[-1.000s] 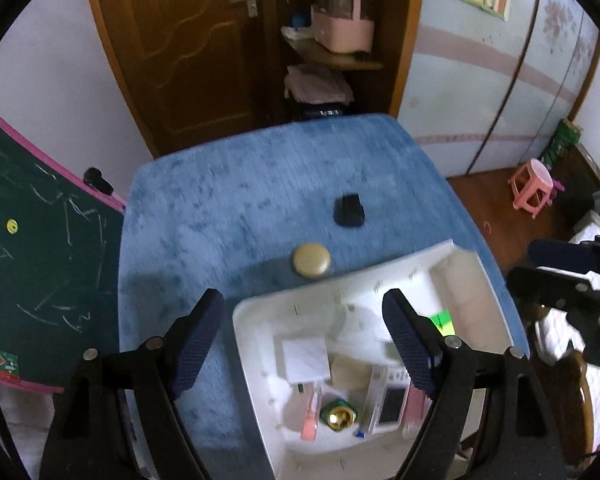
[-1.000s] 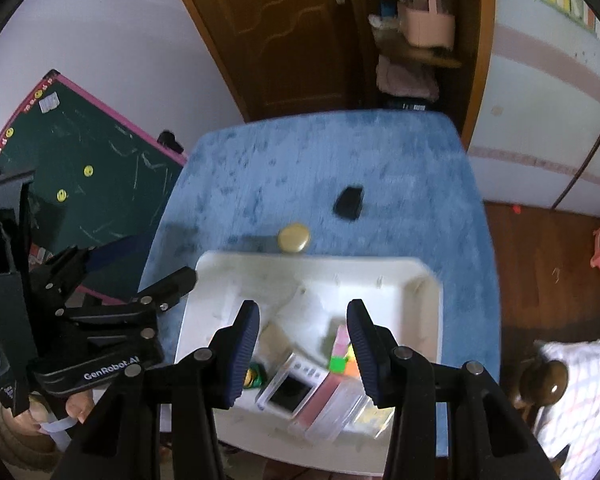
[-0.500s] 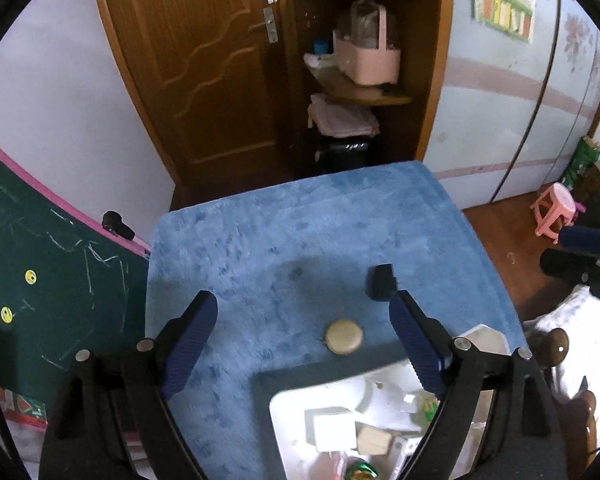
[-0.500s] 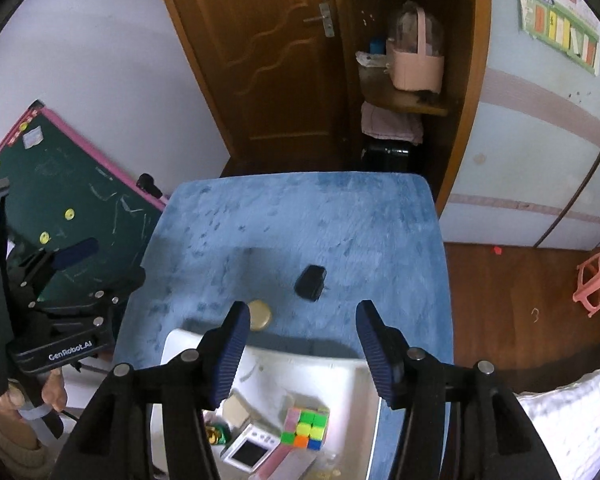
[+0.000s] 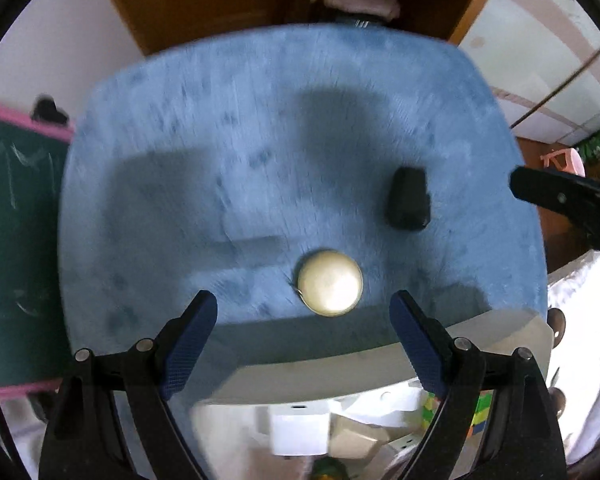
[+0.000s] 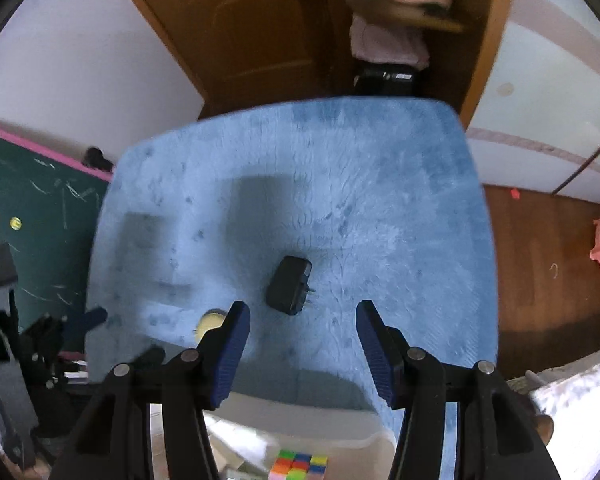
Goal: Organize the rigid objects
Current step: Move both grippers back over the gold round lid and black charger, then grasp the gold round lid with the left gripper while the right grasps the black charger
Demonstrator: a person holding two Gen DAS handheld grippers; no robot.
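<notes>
Two loose things left on the blue surface (image 5: 260, 128): a round gold tin (image 5: 329, 282) at lower centre of the left wrist frame, and a black plug adapter (image 6: 289, 290) just above centre-bottom of the right wrist frame. In the left view, adapter (image 5: 408, 199) up and to the right of the tin, apart from it. White bin (image 5: 380, 364) along the bottom edge of both frames, already holding a colour cube (image 6: 298, 466) and other small items.

Probably light and stiff, both of them. Tin likely smooth and a little slippery, domed on top; best pinched across its width at the rim, low against the plush cover. Adapter likely hard plastic, blocky, with short metal prongs poking out at its lower right; best taken across the two flat sides of the body, clear of the prongs. No fragility to worry about, judging from appearance.

Left tongs (image 5: 303, 332) spread wide, holding nothing, tips just short of the tin and bracketing it from below in the frame. Right tongs (image 6: 302, 340) likewise wide apart and holding nothing, pointed at the adapter, which lies between and slightly beyond the tips, nearer the left one. Both tilted downward toward the surface from over the bin. Some motion blur in both views.
</notes>
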